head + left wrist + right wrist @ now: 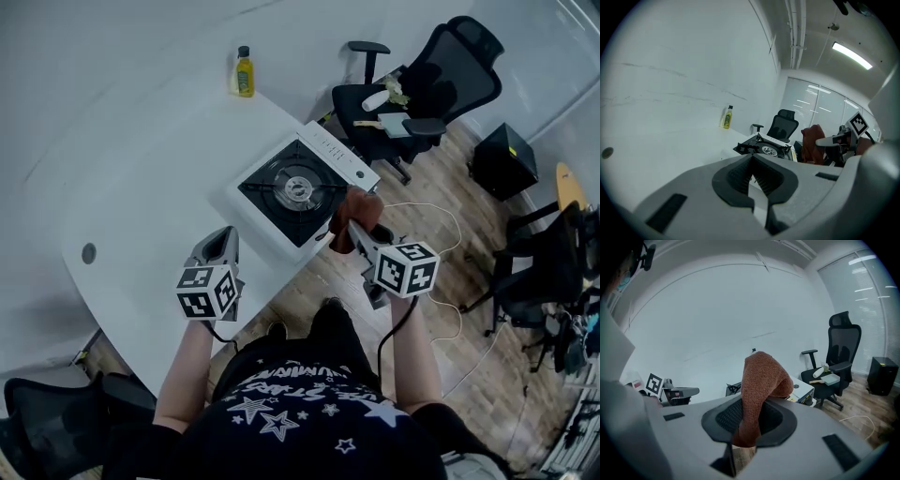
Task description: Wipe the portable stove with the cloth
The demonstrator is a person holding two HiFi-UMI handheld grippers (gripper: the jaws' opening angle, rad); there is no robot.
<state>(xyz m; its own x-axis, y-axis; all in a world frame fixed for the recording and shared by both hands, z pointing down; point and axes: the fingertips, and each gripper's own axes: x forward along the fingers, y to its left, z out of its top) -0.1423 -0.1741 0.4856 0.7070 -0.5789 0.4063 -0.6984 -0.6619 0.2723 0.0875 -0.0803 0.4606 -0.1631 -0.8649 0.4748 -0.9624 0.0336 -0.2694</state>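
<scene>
**At desk (141,187) edge: cloth held by stove**

Just beside portable stove (298,190), near-right corner: R tongs (351,231) clamped on brown cloth (356,212). L tongs (223,236) closed, empty, over desk, apart from stove.

I see the portable stove (300,187), white with a black top and a round centre burner, sitting flat near the edge of the white table (159,178). The rust-brown knitted cloth (761,380) hangs bunched, pinched in my right gripper (749,425), at the stove's corner.
</scene>
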